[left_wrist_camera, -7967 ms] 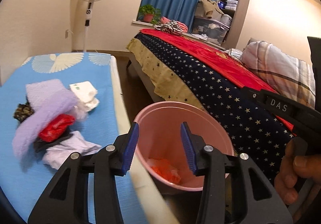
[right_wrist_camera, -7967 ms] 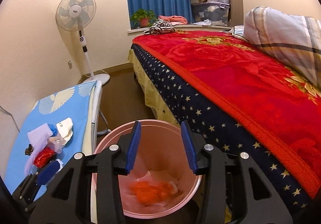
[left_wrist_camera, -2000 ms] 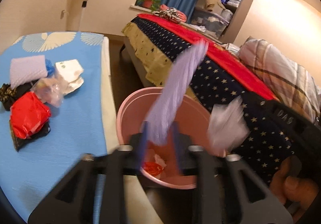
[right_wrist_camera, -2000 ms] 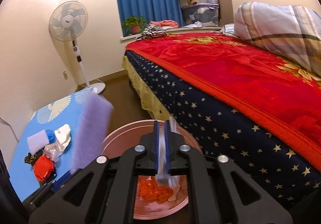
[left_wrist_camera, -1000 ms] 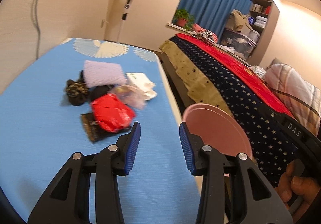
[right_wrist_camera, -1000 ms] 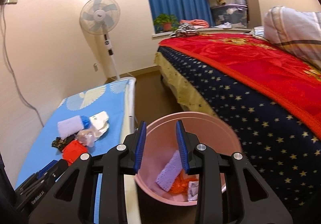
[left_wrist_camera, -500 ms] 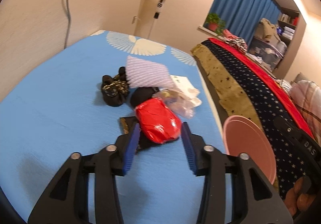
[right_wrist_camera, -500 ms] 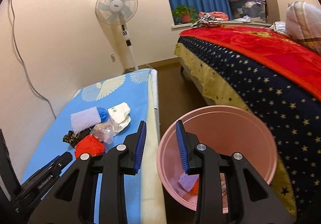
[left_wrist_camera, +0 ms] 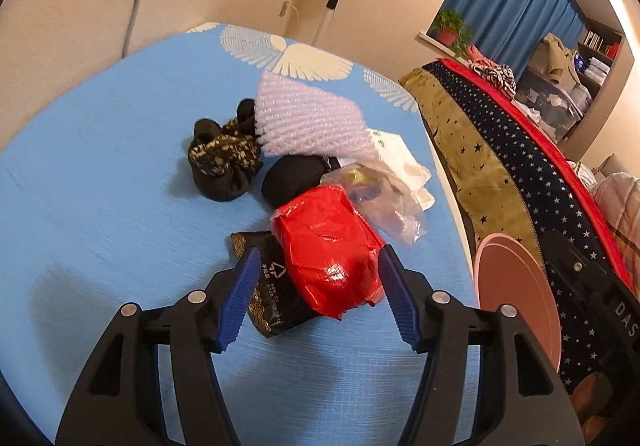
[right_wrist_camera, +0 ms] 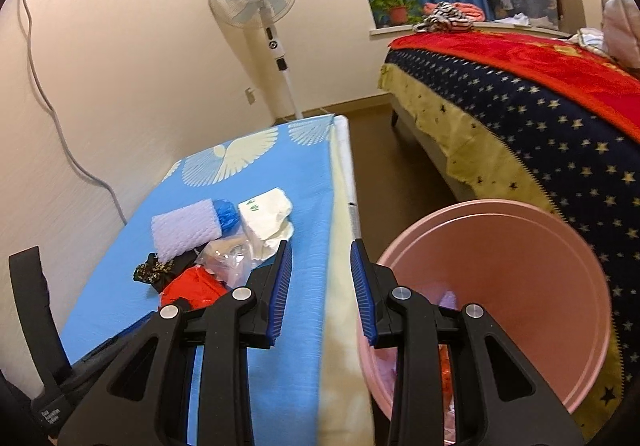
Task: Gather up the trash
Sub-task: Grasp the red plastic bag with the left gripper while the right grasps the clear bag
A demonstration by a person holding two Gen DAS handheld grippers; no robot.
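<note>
Trash lies in one heap on the blue board (left_wrist_camera: 100, 206): one red bag (left_wrist_camera: 330, 246), one black packet (left_wrist_camera: 276, 294), one purple foam piece (left_wrist_camera: 312, 122), near its right edge. Left gripper (left_wrist_camera: 316, 286), jaws opening, straddles the red bag untouched. Right gripper (right_wrist_camera: 320, 286) is spread, empty, beside one pink bin (right_wrist_camera: 560, 286).

Light: warm, fairly bright indoor light from above, strongest on the wall (right_wrist_camera: 132, 58) and upper right ceiling edge.
Shadows: soft ones under the fingers (left_wrist_camera: 240, 294) on the blue surface (left_wrist_camera: 100, 206).
Glare: small highlights on the red wrapper (left_wrist_camera: 332, 246).
Distortion: strong fisheye bending, dark corners.
Focus: both views sharp.
</note>
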